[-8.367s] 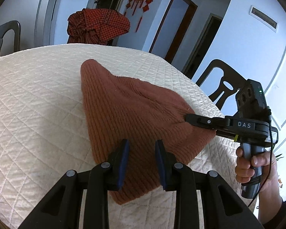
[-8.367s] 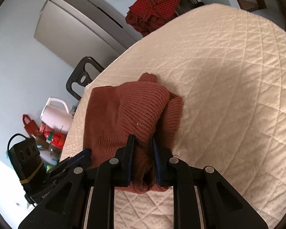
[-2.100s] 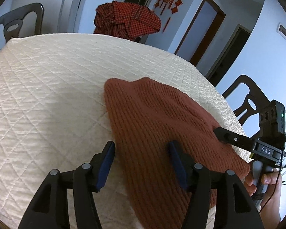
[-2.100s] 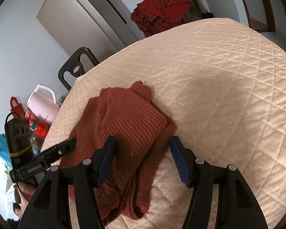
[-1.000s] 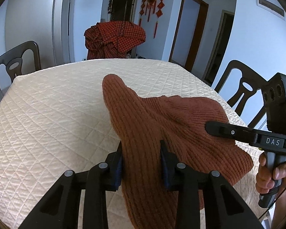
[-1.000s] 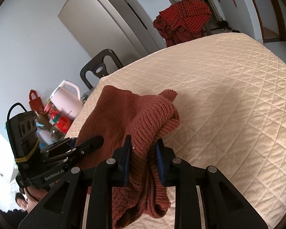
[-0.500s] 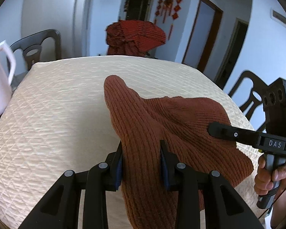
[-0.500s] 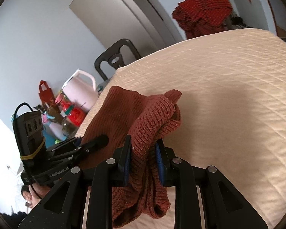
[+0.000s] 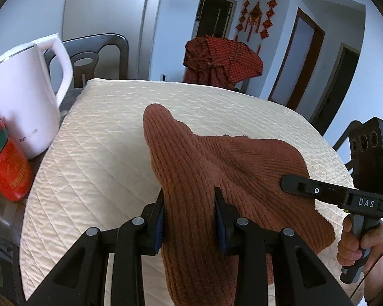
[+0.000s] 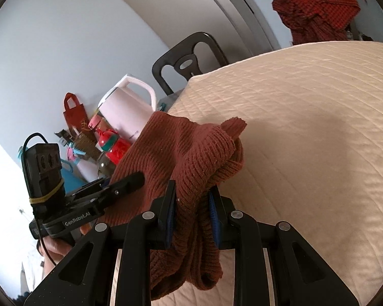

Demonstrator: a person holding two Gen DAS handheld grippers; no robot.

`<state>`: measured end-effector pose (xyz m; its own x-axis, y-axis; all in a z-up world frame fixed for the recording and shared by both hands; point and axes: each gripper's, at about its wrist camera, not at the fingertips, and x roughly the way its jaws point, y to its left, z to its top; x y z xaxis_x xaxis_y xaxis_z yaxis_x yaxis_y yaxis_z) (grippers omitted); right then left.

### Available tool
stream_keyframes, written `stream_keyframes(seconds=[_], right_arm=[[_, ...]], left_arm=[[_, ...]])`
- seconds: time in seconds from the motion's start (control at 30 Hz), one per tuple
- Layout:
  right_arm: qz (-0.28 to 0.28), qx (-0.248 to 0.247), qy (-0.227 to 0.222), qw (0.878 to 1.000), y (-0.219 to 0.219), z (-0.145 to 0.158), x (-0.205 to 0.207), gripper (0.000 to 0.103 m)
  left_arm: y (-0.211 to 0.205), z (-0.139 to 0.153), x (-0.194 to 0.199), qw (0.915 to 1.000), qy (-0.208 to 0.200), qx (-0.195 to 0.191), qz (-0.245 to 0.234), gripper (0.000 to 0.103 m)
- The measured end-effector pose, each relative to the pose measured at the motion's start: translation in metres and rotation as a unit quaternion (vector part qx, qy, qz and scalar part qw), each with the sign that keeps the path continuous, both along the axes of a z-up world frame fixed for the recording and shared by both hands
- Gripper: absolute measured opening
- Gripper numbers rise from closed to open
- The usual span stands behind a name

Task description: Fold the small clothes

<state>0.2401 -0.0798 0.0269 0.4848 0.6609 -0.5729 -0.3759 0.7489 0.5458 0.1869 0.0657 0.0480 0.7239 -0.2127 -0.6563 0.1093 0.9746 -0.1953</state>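
The rust-brown ribbed knit garment (image 9: 217,168) hangs above the cream quilted table cover (image 9: 94,148), pinched by both left gripper (image 9: 190,219) and right gripper (image 10: 192,204). The white kettle's (image 9: 25,97) contents are hidden.

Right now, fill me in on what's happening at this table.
A person holds a tool in each hand. Both the left tool and the right tool are clamped on a rust-brown knitted garment, lifting its near part above the cream quilted table cover. The fold isn't laid down yet. A white kettle stands at the table's edge.
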Motion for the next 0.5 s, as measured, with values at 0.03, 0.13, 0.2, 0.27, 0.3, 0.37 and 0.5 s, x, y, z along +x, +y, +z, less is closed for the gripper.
stream_keyframes(seconds=[0.03,0.13,0.2,0.27,0.3,0.37,0.5], right_arm=[[0.001,0.0,0.001,1.0,0.002,-0.002,0.003,0.024],[0.003,-0.002,0.011,1.0,0.01,-0.012,0.014,0.024],[0.003,-0.006,0.021,1.0,0.012,-0.022,0.02,0.024],[0.002,-0.012,0.037,0.999,0.015,-0.035,0.027,0.024],[-0.001,-0.018,0.045,0.999,0.014,-0.042,0.03,0.025],[-0.008,-0.014,0.056,0.998,0.01,-0.053,0.033,0.028],[-0.016,-0.015,0.059,0.998,0.003,-0.051,0.034,0.037]], left_arm=[[0.005,-0.002,0.003,1.0,0.002,-0.004,0.003,0.035],[0.023,-0.01,0.012,0.9997,0.01,-0.017,0.012,0.035],[0.033,-0.021,0.016,0.9993,0.021,-0.024,0.019,0.036],[0.039,-0.035,0.02,0.9987,0.037,-0.028,0.023,0.036],[0.041,-0.043,0.021,0.9983,0.044,-0.026,0.027,0.038],[0.044,-0.053,0.019,0.998,0.042,-0.033,0.033,0.043],[0.053,-0.053,0.014,0.997,0.039,-0.052,0.043,0.049]])
